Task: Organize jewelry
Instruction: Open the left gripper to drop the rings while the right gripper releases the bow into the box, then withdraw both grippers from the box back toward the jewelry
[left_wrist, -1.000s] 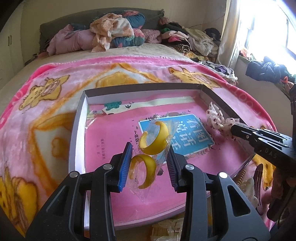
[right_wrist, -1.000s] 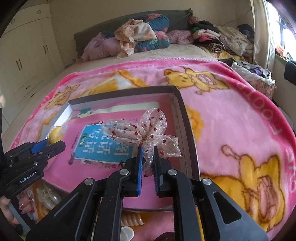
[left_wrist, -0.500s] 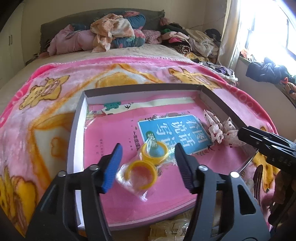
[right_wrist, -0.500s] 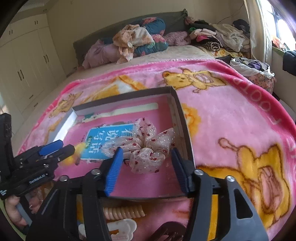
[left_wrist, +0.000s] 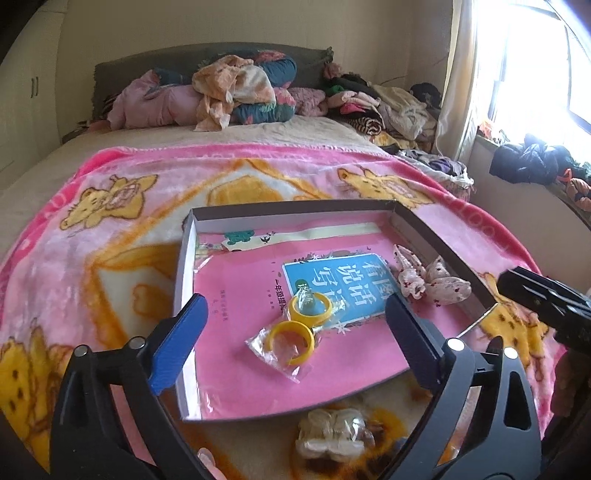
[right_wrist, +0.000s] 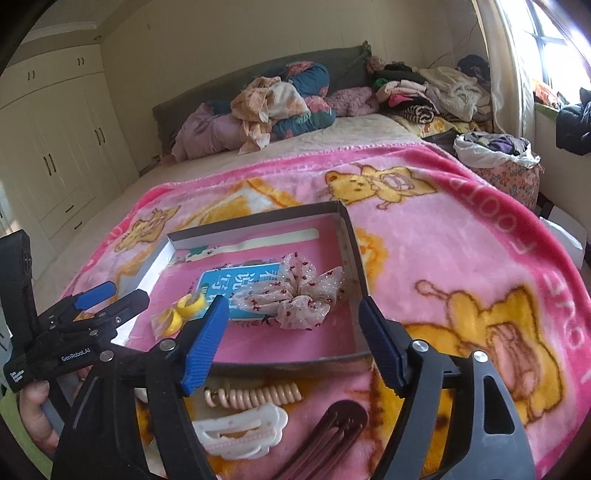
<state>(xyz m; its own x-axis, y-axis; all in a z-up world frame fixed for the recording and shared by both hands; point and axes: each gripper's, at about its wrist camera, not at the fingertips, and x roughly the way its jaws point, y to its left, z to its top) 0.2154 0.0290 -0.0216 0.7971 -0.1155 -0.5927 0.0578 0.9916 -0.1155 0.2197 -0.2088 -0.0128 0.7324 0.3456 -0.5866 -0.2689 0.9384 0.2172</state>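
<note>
A shallow box (left_wrist: 184, 258) (right_wrist: 349, 236) with a pink printed floor lies on the blanket. A clear bag with two yellow rings (left_wrist: 295, 328) (right_wrist: 181, 314) rests on its floor. Near the box's right wall lies a sheer fabric bow with red dots (left_wrist: 428, 278) (right_wrist: 295, 295). My left gripper (left_wrist: 295, 332) hangs above and in front of the bag, its jaws opening wide, touching nothing. My right gripper (right_wrist: 291, 332) hovers before the bow, its jaws also opening, with nothing pressed between them. In front of the box lie a pink spiral hair tie (right_wrist: 255, 397), a white clip (right_wrist: 240, 430), a dark brown clip (right_wrist: 332, 435) and a pale bagged item (left_wrist: 332, 432).
The pink cartoon blanket (right_wrist: 461, 258) covers the near half of the bed. Piled clothes (left_wrist: 236, 92) lie at the headboard and along the right side. A wardrobe (right_wrist: 55, 147) stands at the left, a window sill with clothes (left_wrist: 532, 166) at the right. A hand (right_wrist: 35, 417) holds the left gripper.
Both grippers opened and let go: the bag of yellow rings and the fabric bow dropped onto the box floor. Both grippers then drew back and up from the box.
</note>
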